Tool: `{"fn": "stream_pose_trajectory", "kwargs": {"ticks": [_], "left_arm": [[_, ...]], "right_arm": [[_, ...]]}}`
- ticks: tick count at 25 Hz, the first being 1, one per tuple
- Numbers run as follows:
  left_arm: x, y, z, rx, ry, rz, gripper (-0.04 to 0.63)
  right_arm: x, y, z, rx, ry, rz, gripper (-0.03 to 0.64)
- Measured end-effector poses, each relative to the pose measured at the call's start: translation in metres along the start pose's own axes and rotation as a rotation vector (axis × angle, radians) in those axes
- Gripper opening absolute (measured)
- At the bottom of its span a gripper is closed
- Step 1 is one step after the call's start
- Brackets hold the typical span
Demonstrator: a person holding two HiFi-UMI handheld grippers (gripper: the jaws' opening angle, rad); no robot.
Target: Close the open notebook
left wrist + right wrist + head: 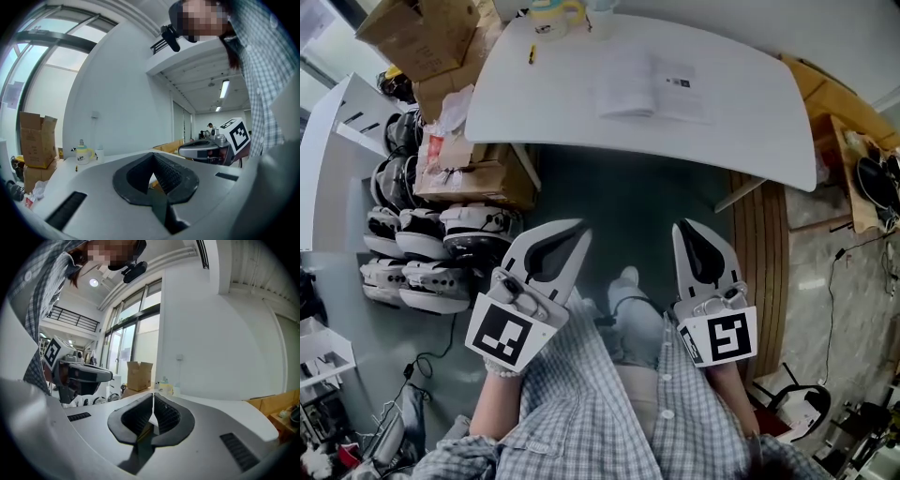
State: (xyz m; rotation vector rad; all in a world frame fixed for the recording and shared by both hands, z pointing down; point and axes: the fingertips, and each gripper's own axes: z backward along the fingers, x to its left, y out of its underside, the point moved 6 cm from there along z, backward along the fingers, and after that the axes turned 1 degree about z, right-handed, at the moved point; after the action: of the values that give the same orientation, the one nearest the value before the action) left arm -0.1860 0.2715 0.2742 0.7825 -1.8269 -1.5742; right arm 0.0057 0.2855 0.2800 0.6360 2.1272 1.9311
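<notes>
The open notebook (pixel 652 86) lies flat on the far side of the white tabletop (pixel 750 131), well apart from me. My left gripper (pixel 578 230) and right gripper (pixel 682 228) hang near, fingers pressed together, empty. The pages look thin, light and floppy; I judge one cover's outer edge the best place to lift.

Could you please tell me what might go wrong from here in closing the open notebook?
1. The left hand-held gripper and right hand-held gripper are both shut and short of the table; pushing with shut jaws may slide the notebook instead of folding it.
2. It lies flat open, so a single page might crease or turn alone.
</notes>
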Motion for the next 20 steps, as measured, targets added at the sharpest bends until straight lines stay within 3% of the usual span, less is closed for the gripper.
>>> {"fn": "stream_pose_trajectory", "kwargs": {"ticks": [10, 20], "left_arm": [[-0.002, -0.010, -0.046, 0.001, -0.078, 0.024, 0.006], [-0.020, -0.020, -0.090, -0.021, -0.078, 0.018, 0.006]], "right_arm": [[-0.052, 0.001, -0.024, -0.001, -0.086, 0.020, 0.025], [-0.100, 0.009, -0.015, -0.010, -0.076, 0.022, 0.025]]}}
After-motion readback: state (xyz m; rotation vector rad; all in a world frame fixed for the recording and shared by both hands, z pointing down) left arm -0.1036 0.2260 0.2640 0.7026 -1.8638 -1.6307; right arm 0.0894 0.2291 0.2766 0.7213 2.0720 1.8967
